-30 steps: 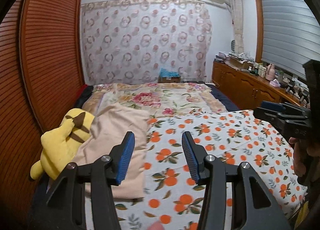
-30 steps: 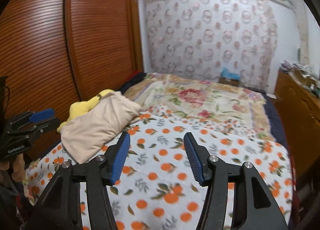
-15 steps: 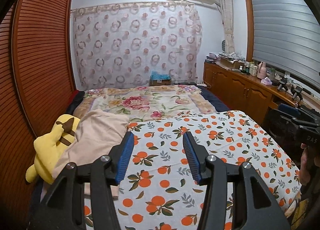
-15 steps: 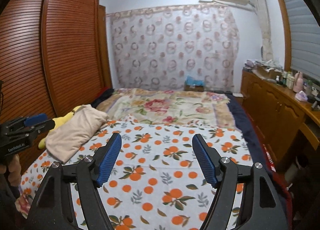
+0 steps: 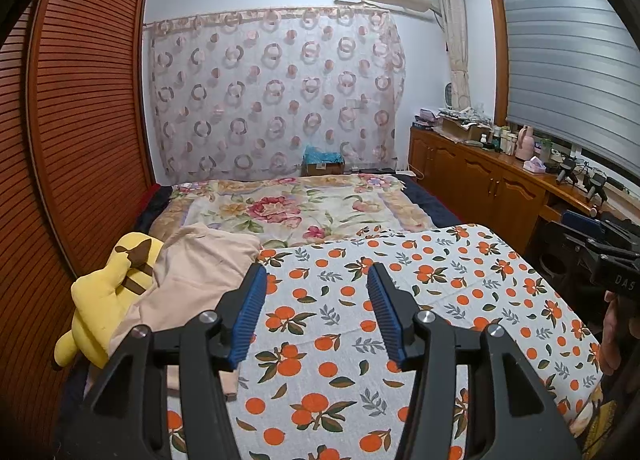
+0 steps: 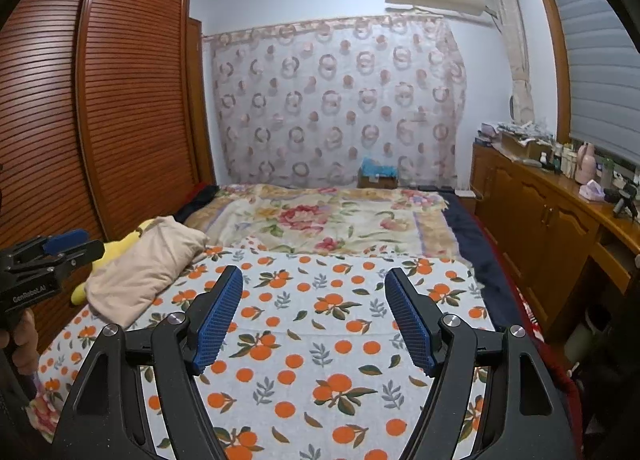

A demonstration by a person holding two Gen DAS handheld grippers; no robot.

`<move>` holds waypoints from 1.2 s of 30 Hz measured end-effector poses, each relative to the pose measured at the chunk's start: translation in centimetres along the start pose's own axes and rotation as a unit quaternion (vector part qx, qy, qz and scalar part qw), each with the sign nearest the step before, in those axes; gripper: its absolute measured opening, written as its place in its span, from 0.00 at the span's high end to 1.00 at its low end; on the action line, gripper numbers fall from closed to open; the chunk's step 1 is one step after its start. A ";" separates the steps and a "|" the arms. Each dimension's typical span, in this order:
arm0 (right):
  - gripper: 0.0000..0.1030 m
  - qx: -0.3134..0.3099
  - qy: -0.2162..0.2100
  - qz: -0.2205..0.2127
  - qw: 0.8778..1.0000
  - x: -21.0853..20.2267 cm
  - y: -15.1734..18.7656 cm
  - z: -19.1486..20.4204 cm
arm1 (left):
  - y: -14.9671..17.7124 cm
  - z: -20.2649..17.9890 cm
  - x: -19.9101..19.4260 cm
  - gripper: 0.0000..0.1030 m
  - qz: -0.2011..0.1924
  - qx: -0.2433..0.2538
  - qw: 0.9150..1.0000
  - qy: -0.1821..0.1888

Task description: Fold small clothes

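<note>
Two black grippers with ribbed blue pads hover above the white blanket printed with oranges point(image 5: 420, 300), which covers the near end of the bed. The left gripper point(image 5: 316, 312) has its jaws moderately apart with nothing between them. The right gripper point(image 6: 314, 316) has its jaws spread wider, also empty. The beige folded cloth point(image 5: 192, 284) lies on the left edge of the orange-print blanket, its long axis running from the near edge of the blanket away toward the floral quilt point(image 5: 292, 212) beyond it. Its far end bunches up against the yellow plush toy point(image 5: 108, 300), which sits just left of the cloth, touching it, beside the slatted wooden wardrobe door point(image 5: 84, 132).
</note>
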State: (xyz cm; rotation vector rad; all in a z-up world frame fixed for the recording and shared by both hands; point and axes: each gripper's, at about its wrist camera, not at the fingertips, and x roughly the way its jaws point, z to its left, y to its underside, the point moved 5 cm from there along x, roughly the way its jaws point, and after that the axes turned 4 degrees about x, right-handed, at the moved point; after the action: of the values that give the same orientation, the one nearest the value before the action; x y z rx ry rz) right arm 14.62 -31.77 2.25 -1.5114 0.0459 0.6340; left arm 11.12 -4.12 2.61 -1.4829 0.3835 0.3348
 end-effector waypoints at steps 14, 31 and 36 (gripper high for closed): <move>0.26 0.000 0.001 -0.002 1.000 -0.1 0.0 -0.2 | -0.1 -0.1 -0.2 0.49 -0.003 0.001 1.000 -0.002; 0.26 -0.001 0.004 -0.004 1.000 -0.3 -0.2 -0.5 | -0.2 -0.1 -0.3 0.48 -0.005 0.001 1.000 -0.002; 0.26 -0.001 0.004 -0.005 1.000 -0.3 -0.1 -0.5 | -0.3 -0.1 -0.3 0.48 -0.006 0.002 1.000 -0.003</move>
State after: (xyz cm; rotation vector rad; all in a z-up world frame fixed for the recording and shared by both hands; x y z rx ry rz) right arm 14.62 -32.36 2.44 -1.5145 0.0442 0.6212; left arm 10.95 -4.20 3.01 -1.4795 0.3712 0.3285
